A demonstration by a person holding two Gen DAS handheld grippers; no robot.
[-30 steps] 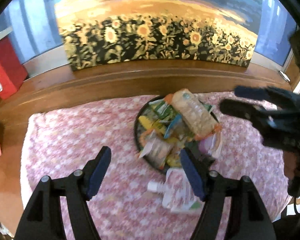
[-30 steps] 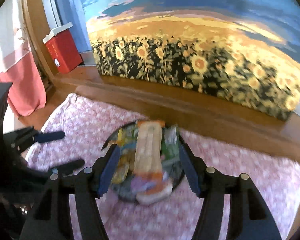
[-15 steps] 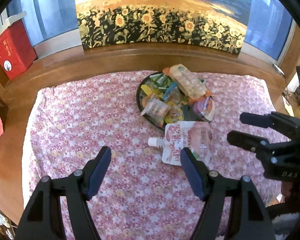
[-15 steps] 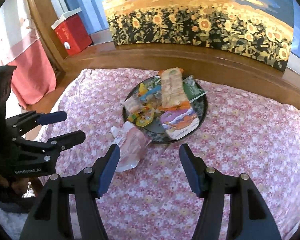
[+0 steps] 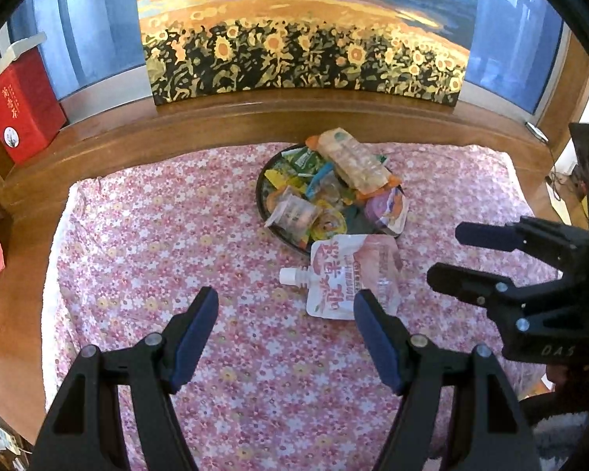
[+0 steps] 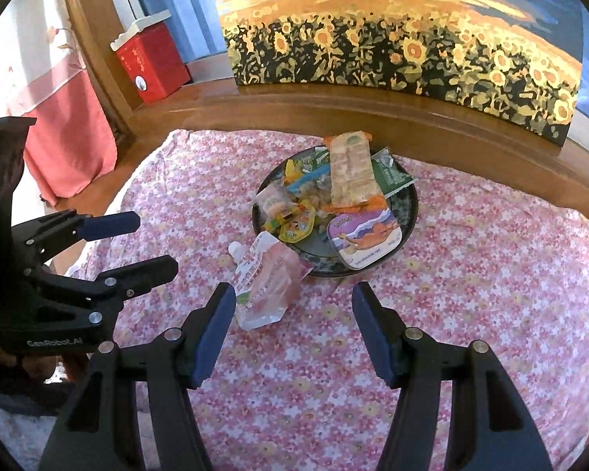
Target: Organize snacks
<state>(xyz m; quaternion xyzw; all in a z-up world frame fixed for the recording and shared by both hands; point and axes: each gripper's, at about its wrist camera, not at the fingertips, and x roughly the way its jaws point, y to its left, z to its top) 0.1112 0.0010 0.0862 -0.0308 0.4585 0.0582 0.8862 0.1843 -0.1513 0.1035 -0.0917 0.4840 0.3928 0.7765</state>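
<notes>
So you've got both grippers hanging over the pink floral cloth (image 5: 145, 259), and neither one's got anything in it. Your left gripper (image 5: 286, 325) has its two blue-padded fingers spread wide with just cloth between them, and your right gripper (image 6: 288, 325) is the same deal, fingers apart and empty. There's one round dark tray (image 6: 406, 212) sitting toward the far middle of the cloth, and it's piled with snacks. I can count roughly eight or nine packets in there, but they overlap too much for an exact number. The ones you can pick out: one long clear cracker pack with orange ends (image 6: 351, 168) lying across the top, one green packet (image 6: 388, 174) at the far right edge, one purple-lidded cup (image 6: 365, 243) leaning on the near right rim, one yellow-lidded jelly cup (image 6: 296, 227), and one small clear bag (image 6: 275, 198) on the left side. The one snack outside the tray is a pink spouted pouch (image 5: 351, 278), lying flat on the cloth touching the tray's near rim, spout pointing left, just past your left gripper's right fingertip. In the back you've got one sunflower painting (image 5: 302, 47) leaning on the wooden ledge and one red box (image 5: 19, 106) at far left.
</notes>
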